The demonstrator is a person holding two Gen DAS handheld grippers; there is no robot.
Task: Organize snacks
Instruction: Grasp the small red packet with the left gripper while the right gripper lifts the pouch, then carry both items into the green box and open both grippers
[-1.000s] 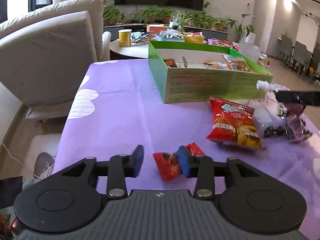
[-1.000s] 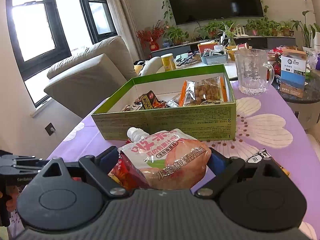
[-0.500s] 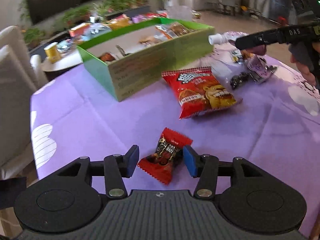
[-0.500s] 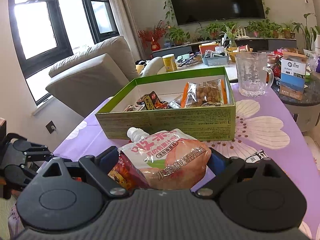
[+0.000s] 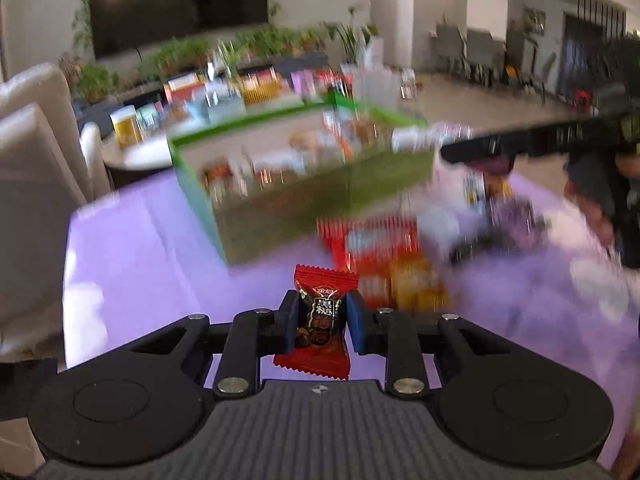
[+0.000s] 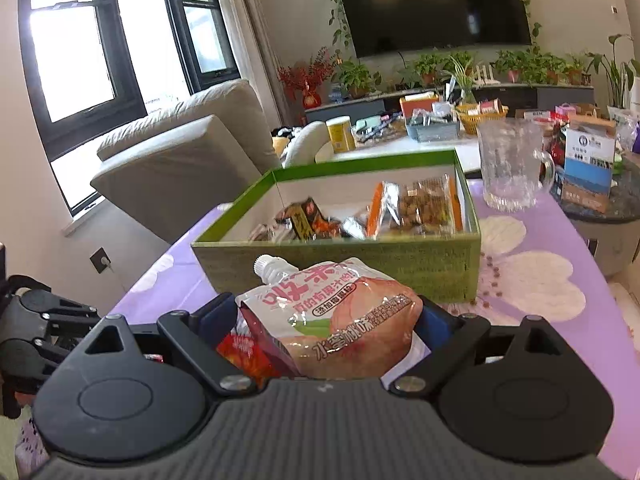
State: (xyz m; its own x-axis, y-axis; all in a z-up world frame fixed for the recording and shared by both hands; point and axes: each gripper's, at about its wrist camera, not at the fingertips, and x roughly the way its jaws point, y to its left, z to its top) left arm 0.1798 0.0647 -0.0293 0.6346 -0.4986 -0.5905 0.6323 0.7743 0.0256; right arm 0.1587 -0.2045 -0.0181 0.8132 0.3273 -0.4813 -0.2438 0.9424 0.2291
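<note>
A small red candy packet [image 5: 325, 280] stands upright between the blue pads of my left gripper [image 5: 322, 316], whose jaws are closing and press on its sides; it hangs clear of the purple tablecloth [image 5: 140, 264]. Beyond it lie a red chips bag [image 5: 384, 256] and the open green box [image 5: 288, 208], both blurred. In the right wrist view my right gripper [image 6: 324, 316] is shut on a peach juice pouch [image 6: 344, 312] with a white cap, held just in front of the green box [image 6: 340, 264], which holds several snack packs.
A glass mug [image 6: 512, 164] stands on the cloth right of the box. A grey sofa [image 6: 180, 160] is at the left, and a cluttered side table [image 6: 400, 144] sits behind the box. More small packets [image 5: 496, 216] lie on the right of the cloth.
The left gripper's jaws came together on the red candy packet and raised it off the cloth, rolling as it went. The right gripper kept still with the pouch.
</note>
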